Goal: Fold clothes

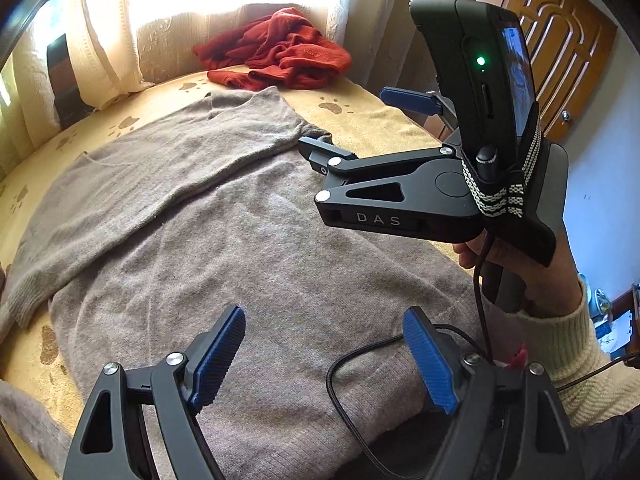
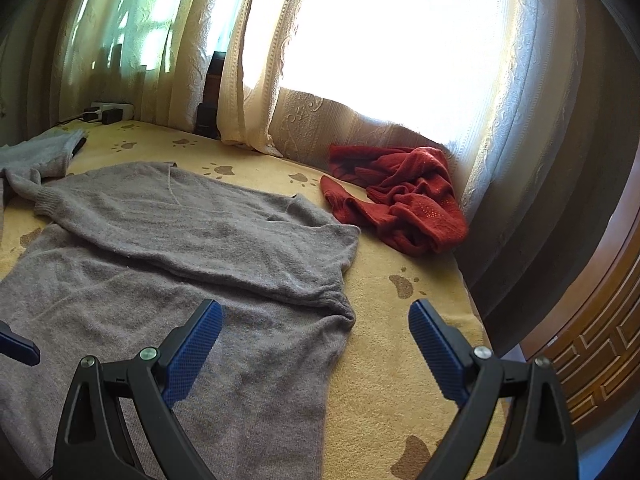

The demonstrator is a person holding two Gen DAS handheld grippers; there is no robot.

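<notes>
Yellow paw-print bed cover (image 2: 384,380) beside a curtained window (image 2: 400,40). Grey sweater (image 1: 248,248) lies flat on it, one sleeve folded across the chest. Left gripper (image 1: 324,356) spread wide, empty, above the sweater's lower body. Right gripper (image 2: 316,350) also spread, empty, over the sweater's side edge. Red garment (image 2: 404,196) crumpled near the curtain, apart from the sweater.

"DAS" on right tongs (image 1: 362,128)

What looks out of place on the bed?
The rust-red knit garment lies crumpled by the cream curtain, unfolded. The grey-brown wool sweater lies flat, one sleeve folded across. Nothing spilled or damaged.
</notes>
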